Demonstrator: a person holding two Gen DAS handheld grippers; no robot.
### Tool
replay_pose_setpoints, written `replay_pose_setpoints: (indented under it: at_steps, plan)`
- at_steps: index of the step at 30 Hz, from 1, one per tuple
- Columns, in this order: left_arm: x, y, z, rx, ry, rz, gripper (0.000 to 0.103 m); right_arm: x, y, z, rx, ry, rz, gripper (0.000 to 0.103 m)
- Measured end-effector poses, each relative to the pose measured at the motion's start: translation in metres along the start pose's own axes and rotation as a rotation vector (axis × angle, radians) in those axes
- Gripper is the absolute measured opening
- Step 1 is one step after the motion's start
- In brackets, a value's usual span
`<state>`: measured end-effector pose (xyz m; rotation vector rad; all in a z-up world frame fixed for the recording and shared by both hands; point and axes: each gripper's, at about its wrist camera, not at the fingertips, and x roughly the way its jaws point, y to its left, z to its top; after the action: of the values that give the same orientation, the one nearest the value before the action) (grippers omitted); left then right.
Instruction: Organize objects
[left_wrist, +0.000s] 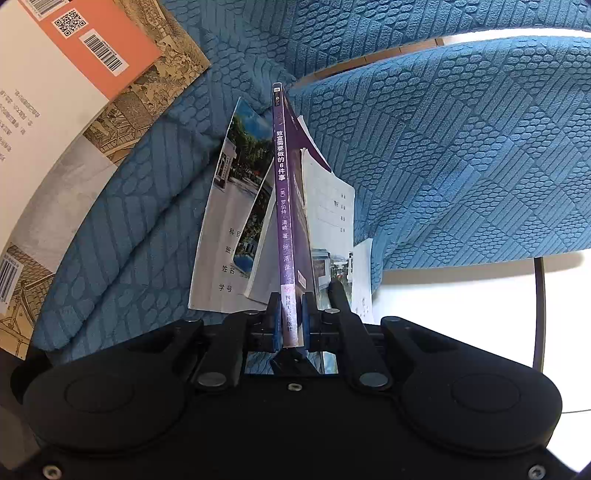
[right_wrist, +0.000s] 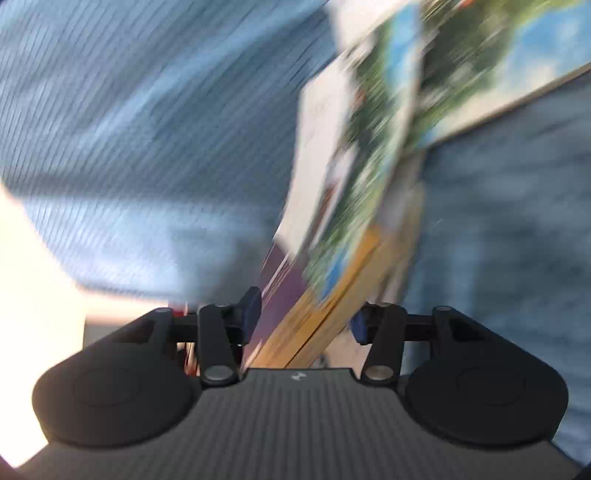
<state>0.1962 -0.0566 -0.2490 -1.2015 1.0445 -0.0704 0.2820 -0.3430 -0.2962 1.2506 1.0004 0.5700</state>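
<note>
A thin purple book (left_wrist: 280, 184) stands on edge, spine toward the camera, and my left gripper (left_wrist: 291, 317) is shut on the bottom of that spine. Thin notebooks with photo covers lean against it on the left (left_wrist: 221, 236) and on the right (left_wrist: 328, 206). The right wrist view is heavily blurred. There my right gripper (right_wrist: 304, 319) stands open, jaws well apart, around the lower end of the same bundle: a purple cover (right_wrist: 277, 288) and photo-covered booklets (right_wrist: 351, 184) with yellow edges. Neither pad visibly presses on them.
Blue textured fabric (left_wrist: 443, 147) lies under and behind the books. A larger book with an orange and white back cover and barcodes (left_wrist: 92, 48) rests at the upper left on an illustrated one (left_wrist: 147, 96). A white surface (left_wrist: 461, 314) shows at the right.
</note>
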Motion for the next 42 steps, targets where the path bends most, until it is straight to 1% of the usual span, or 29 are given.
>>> replay_pose_setpoints:
  at_steps: [1,3,4,6,7,8,9,11,13,16,18,20,24,25,27,28,30,33,35,38,42]
  plan:
    - [-0.001,0.0,0.0,0.001,-0.003,0.003,0.008,0.003,0.002,-0.002,-0.023,0.004,-0.017,0.052]
    - [-0.003,0.0,0.0,0.0,-0.009,0.011,0.008,0.001,0.0,-0.001,-0.022,-0.025,-0.067,0.052]
    - [-0.004,0.001,0.0,-0.011,-0.012,0.014,0.008,-0.003,-0.004,0.002,-0.002,-0.05,-0.084,0.048]
    - [-0.006,0.002,0.001,-0.02,-0.014,0.009,0.008,-0.01,-0.009,0.007,0.03,-0.09,-0.074,0.047]
    - [-0.006,0.002,0.001,-0.022,-0.012,0.007,0.008,-0.011,-0.01,0.008,0.03,-0.091,-0.076,0.04]
    - [-0.005,0.002,0.001,-0.025,-0.012,0.006,0.008,-0.01,-0.009,0.007,0.014,-0.084,-0.081,0.037]
    - [-0.005,0.002,0.0,-0.023,-0.013,0.012,0.008,-0.01,-0.007,0.006,0.001,-0.076,-0.079,0.037]
    - [-0.004,0.002,0.001,-0.028,-0.014,0.02,0.01,-0.008,-0.004,0.006,-0.013,-0.043,-0.047,0.035]
    - [-0.001,0.003,0.001,-0.047,0.003,0.02,0.011,-0.006,-0.001,0.003,-0.035,-0.026,-0.02,0.03]
    - [0.005,0.006,0.001,-0.065,0.008,0.029,0.015,-0.005,0.005,0.001,-0.065,-0.031,-0.019,0.025]
    - [0.011,0.01,0.0,-0.091,0.008,0.028,0.026,-0.005,0.006,-0.001,-0.065,-0.023,-0.01,0.022]
    - [0.017,0.012,-0.001,-0.098,0.006,0.031,0.027,-0.005,0.008,-0.003,-0.08,-0.014,-0.007,0.022]
    - [0.02,0.015,-0.004,-0.103,0.001,0.003,0.025,-0.01,0.01,-0.008,-0.082,-0.011,0.008,0.021]
    - [0.019,0.016,-0.004,-0.108,0.002,-0.009,0.024,-0.011,0.01,-0.01,-0.077,-0.013,0.014,0.022]
    - [0.014,0.017,-0.004,-0.109,0.001,-0.042,0.016,-0.009,0.009,-0.009,-0.054,-0.016,0.03,0.023]
    - [0.011,0.016,-0.003,-0.098,0.006,-0.054,0.014,-0.009,0.007,-0.01,-0.03,-0.012,0.044,0.025]
    - [0.005,0.012,-0.001,-0.072,0.011,-0.052,0.011,-0.004,0.005,-0.009,0.011,0.007,0.061,0.028]
    - [-0.005,0.008,0.0,-0.04,0.008,-0.052,0.011,0.0,0.008,-0.01,0.005,0.024,0.069,0.032]
    - [-0.012,0.007,-0.001,-0.025,0.005,-0.045,0.01,0.002,0.01,-0.013,-0.001,0.03,0.057,0.033]
    - [-0.023,0.014,0.0,-0.027,0.008,-0.035,0.01,0.004,0.005,-0.019,0.036,0.034,0.031,0.034]
    - [-0.039,0.027,0.003,-0.036,0.014,-0.037,0.01,-0.002,0.0,-0.026,0.056,0.018,-0.024,0.034]
